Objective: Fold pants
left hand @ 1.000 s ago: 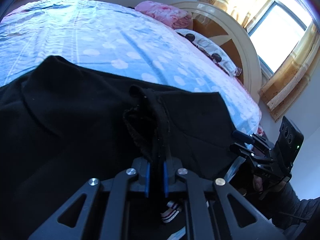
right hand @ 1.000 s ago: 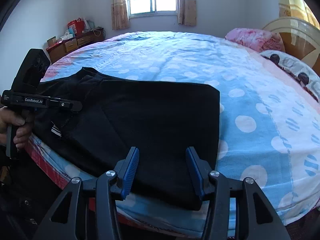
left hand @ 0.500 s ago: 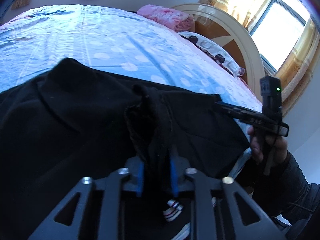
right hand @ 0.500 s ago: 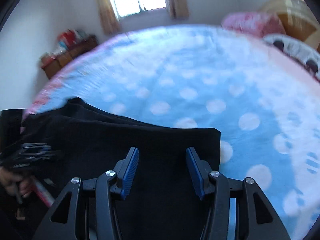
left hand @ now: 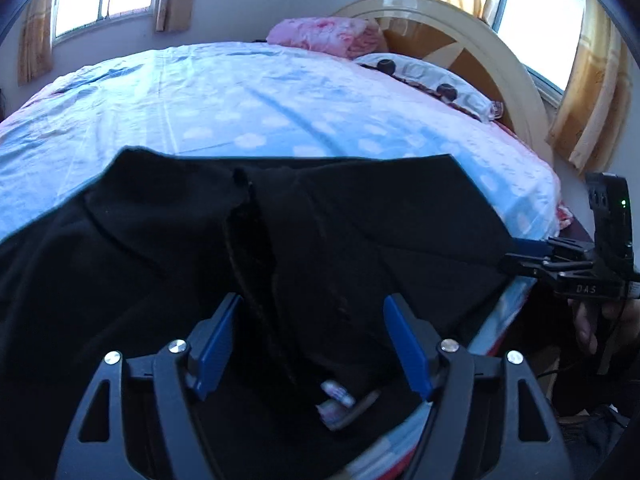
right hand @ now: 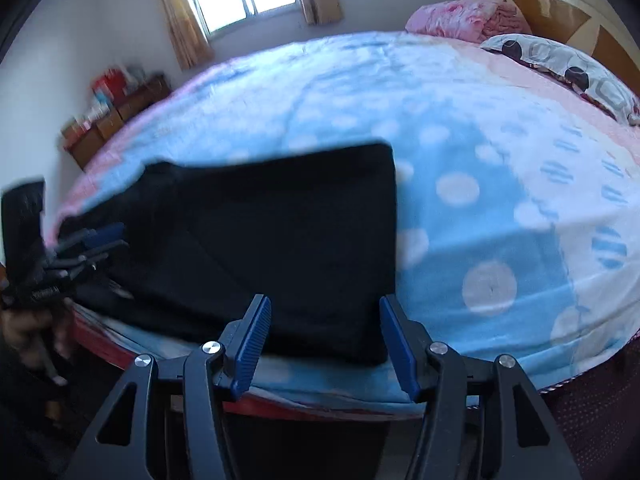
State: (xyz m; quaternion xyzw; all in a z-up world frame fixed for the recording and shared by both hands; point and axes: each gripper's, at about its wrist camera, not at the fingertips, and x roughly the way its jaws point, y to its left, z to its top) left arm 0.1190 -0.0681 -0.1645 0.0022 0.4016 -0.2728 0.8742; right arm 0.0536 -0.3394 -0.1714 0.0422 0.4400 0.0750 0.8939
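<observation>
Two grippers, both with blue pads spread apart, neither pinching cloth. Left gripper (left hand: pixel 312 344) hovers over the rumpled waist end of the black pants (left hand: pixel 360 232), a bunched ridge running between its fingers. Right gripper (right hand: pixel 326 344) sits just off the near edge of the bed (right hand: pixel 500 208), facing the folded end of the pants (right hand: pixel 288 240), which lies flat along that edge. Pink quilt (right hand: pixel 460 16) and patterned pillow (right hand: pixel 560 68) at the headboard end.
</observation>
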